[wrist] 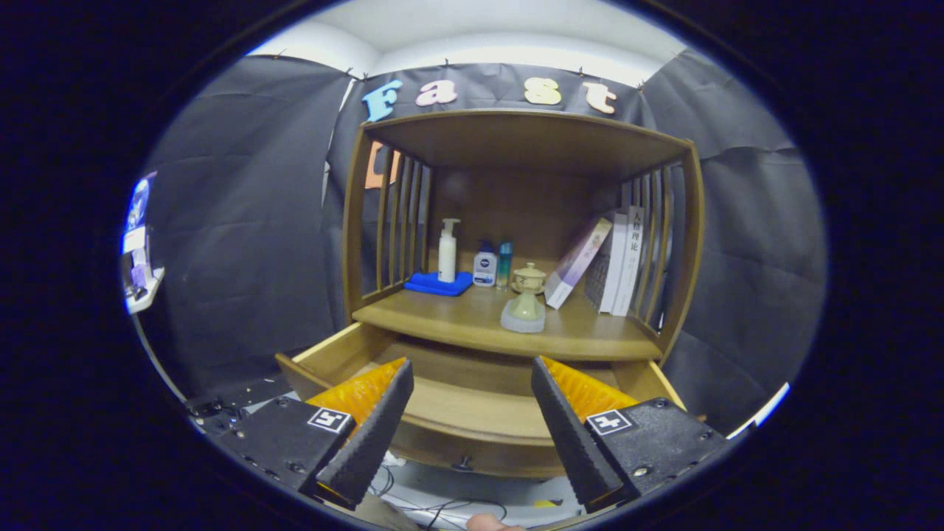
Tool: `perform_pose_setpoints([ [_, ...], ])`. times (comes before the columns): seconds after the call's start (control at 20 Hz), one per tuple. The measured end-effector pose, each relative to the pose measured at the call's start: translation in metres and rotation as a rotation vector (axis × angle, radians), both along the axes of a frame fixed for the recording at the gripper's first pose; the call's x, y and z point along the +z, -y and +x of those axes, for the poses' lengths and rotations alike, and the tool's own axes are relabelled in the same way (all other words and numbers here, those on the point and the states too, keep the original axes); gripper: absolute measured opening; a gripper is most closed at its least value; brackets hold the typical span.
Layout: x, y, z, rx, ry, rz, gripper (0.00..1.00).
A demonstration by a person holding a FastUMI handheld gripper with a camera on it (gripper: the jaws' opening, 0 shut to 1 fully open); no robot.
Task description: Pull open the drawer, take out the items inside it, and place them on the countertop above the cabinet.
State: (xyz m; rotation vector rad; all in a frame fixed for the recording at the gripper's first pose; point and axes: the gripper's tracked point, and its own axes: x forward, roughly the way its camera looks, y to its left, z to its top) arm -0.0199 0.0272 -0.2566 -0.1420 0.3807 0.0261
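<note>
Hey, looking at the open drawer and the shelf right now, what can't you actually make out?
- Drawer floor, gripper view: the open gripper jaws and the drawer's front wall cover much of it, so remaining items cannot be judged.
- Small jar on its stand: too small to tell what it holds.
- Books: those farther back are hidden by the side slats.

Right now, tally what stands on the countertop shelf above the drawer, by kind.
Bottles: 3 (white pump bottle, small white bottle, teal bottle)
Books: 3 (leaning book, two upright books)
Blue cloth: 1
Ceramic lidded pot: 1
Total: 8
The claw is open, empty, over the pulled-out drawer.
</note>
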Motion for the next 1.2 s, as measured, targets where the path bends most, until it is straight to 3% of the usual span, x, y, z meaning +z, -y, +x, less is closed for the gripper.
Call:
perform_pose_setpoints([
  [0.25, -0.063, -0.001, -0.035, -0.047, -0.024, 0.006, 1.0],
  [0.5, -0.107, 0.01, -0.043, -0.091, -0.095, 0.053, 1.0],
  [0.8, -0.138, 0.026, -0.039, -0.173, -0.095, 0.032, 1.0],
  [1.2, -0.143, 0.02, -0.026, -0.21, -0.087, 0.039, 1.0],
])
